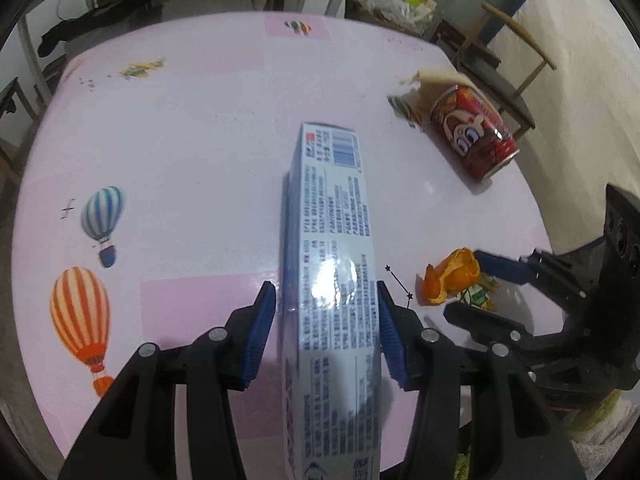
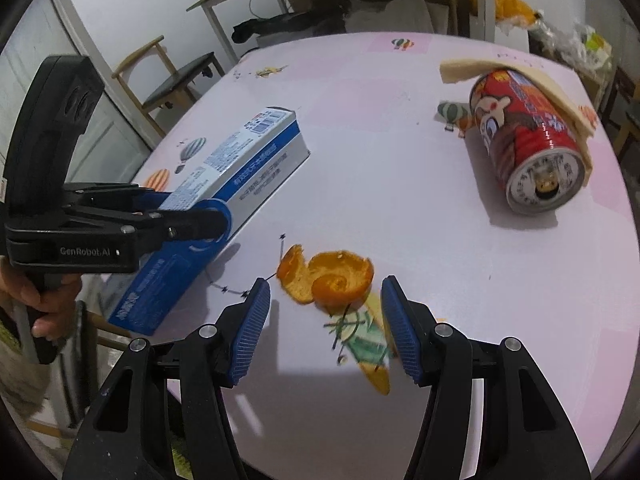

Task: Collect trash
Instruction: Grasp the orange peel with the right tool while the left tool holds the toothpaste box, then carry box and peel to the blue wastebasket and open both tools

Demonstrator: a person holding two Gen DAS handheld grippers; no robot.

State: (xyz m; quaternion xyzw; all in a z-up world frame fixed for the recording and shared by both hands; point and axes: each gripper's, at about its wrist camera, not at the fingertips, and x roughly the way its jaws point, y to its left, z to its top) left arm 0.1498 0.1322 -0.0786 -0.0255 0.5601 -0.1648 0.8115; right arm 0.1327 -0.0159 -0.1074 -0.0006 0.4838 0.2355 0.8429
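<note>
A long blue-and-white carton (image 1: 332, 264) lies lengthwise between the fingers of my left gripper (image 1: 326, 312), which is shut on it near its near half; it also shows in the right wrist view (image 2: 224, 188), raised at an angle over the pink table (image 2: 400, 184). My right gripper (image 2: 326, 320) is open, its blue pads either side of an orange peel (image 2: 328, 276) on the table. The peel also shows in the left wrist view (image 1: 450, 278). A red drink can (image 2: 528, 148) lies on its side at the far right, with a strip of beige paper (image 2: 520, 76) draped over it.
The table has balloon prints (image 1: 80, 312) and its near edge lies just below my grippers. A wooden chair (image 2: 168, 80) stands past the left edge. Bags and clutter (image 1: 404, 0) sit beyond the far edge. The can also shows in the left wrist view (image 1: 474, 132).
</note>
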